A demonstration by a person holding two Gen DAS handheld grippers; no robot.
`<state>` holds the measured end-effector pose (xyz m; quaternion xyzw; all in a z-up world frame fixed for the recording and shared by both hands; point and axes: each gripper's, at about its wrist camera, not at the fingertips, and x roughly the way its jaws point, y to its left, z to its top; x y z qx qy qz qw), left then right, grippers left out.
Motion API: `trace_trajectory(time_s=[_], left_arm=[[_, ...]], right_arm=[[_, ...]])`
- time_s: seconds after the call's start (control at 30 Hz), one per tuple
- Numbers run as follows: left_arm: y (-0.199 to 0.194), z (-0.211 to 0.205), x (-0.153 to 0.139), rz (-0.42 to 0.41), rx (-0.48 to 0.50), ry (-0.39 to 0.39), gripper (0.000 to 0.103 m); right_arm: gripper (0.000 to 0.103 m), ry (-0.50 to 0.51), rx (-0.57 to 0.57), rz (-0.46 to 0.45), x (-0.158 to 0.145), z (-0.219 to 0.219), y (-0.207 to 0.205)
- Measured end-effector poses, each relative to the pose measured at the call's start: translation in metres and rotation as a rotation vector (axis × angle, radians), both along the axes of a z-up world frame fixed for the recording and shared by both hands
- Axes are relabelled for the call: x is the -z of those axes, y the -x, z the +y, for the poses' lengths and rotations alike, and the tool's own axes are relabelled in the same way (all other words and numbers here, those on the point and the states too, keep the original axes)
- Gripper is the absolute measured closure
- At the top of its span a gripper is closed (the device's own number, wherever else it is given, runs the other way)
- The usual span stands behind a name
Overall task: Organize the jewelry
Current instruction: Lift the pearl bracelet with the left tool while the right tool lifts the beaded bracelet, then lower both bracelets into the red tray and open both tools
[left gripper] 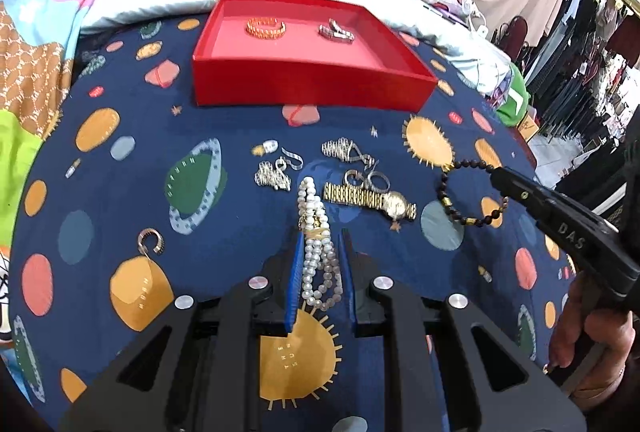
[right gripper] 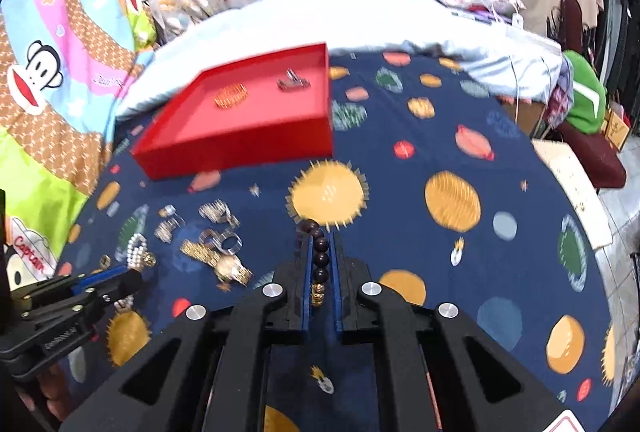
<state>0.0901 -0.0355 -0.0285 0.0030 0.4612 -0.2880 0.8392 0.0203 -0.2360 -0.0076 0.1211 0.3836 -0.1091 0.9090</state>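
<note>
"DAS" on the right tool (left gripper: 496, 173); "Captain" on cartoon bedding (right gripper: 30, 256).

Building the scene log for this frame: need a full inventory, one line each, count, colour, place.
red tray: 1, red, far end of the cloth
gold bracelet: 1, gold, in tray, left
silver piece: 1, silver, in tray, right
pearl necklace: 1, white, between left gripper fingers
gold watch: 1, gold, mid cloth
dark bead bracelet: 1, brown with gold beads, in right gripper
silver pieces: several, exact count unclear, mid cloth
hoop earring: 1, silver-gold, left on cloth
space-print cloth: 1, navy
left gripper: closed around pearls
right gripper: shut on beads
</note>
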Motion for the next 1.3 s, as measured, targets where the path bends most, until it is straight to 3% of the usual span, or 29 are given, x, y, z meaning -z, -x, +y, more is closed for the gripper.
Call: trace_trajectory(time_s=[0.23, 0.5, 0.77, 0.87, 0.93, 1.0, 1.07, 1.3], left_arm=[[-0.016, 0.000, -0.028, -0.055, -0.010, 0.020, 0.086], [-0.075, -0.019, -0.060, -0.145, -0.039, 0.019, 0.087], [-0.146, -0.048, -0.071, -0.182, -0.063, 0.024, 0.088], [-0.155, -0.047, -0.073, -0.169, -0.070, 0.028, 0.088], [-0.147, -0.042, -0.070, -0.167, -0.072, 0.014, 0.086], [-0.129, -0.037, -0.060, -0.156, -0.069, -0.015, 0.063], [-0.109, -0.036, -0.044, -0.130, -0.054, -0.046, 0.055], [-0.085, -0.055, 0.016, -0.010, -0.049, -0.136, 0.057]], right_arm=[[0.096, 0.010, -0.063, -0.075, -0.038, 0.006, -0.018], [0.096, 0.020, -0.138, -0.140, -0.071, 0.006, -0.083], [0.096, 0.000, -0.175, -0.143, -0.071, 0.004, -0.156], [0.096, 0.004, -0.160, -0.130, -0.065, -0.002, -0.172], [0.096, 0.000, -0.157, -0.126, -0.062, -0.005, -0.172], [0.096, 0.021, -0.152, -0.122, -0.058, -0.004, -0.167], [0.096, 0.009, -0.155, -0.108, -0.051, -0.005, -0.162], [0.096, 0.004, -0.154, -0.085, -0.040, -0.004, -0.147]])
